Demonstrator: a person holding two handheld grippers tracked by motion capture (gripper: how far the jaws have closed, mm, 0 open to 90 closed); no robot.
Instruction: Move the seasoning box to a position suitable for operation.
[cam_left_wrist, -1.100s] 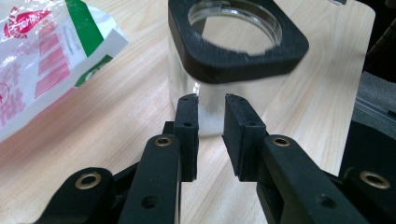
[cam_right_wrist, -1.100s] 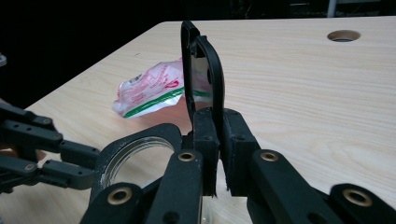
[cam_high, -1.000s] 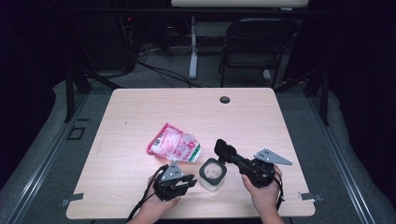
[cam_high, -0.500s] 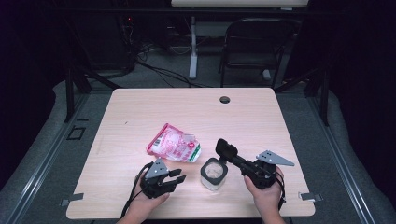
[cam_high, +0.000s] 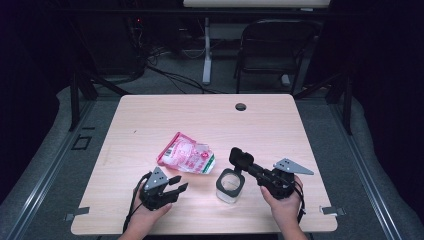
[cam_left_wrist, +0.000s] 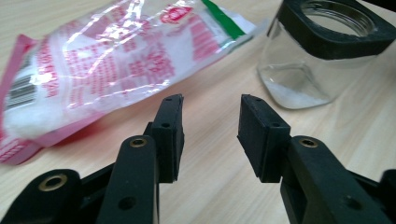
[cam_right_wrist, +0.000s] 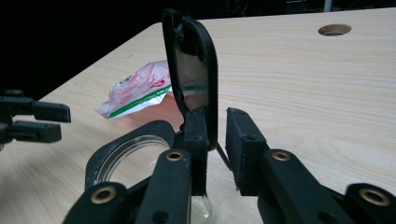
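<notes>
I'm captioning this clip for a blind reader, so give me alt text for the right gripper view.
The right gripper's black jaws stand around the raised black flip lid of a glass jar, one pad against it, the other just clear. Behind lie a pink and white bag on the wooden table and the left gripper at the left edge.

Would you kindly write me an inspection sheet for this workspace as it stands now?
Surface: light wood table, cable hole at the far edge.
Job's things: pink bag of white grains lying flat; glass jar upright, its flip lid raised, a little white at the bottom.
Clutter: nothing seen.
Grippers: left gripper empty, jaws just opening, near the bag; right gripper has the lid between its jaws, which have just been opening, with a gap at one pad.
Cables: gripper cable trails off the near edge; floor cables beyond.
Surroundings: dark room, chair behind.
</notes>
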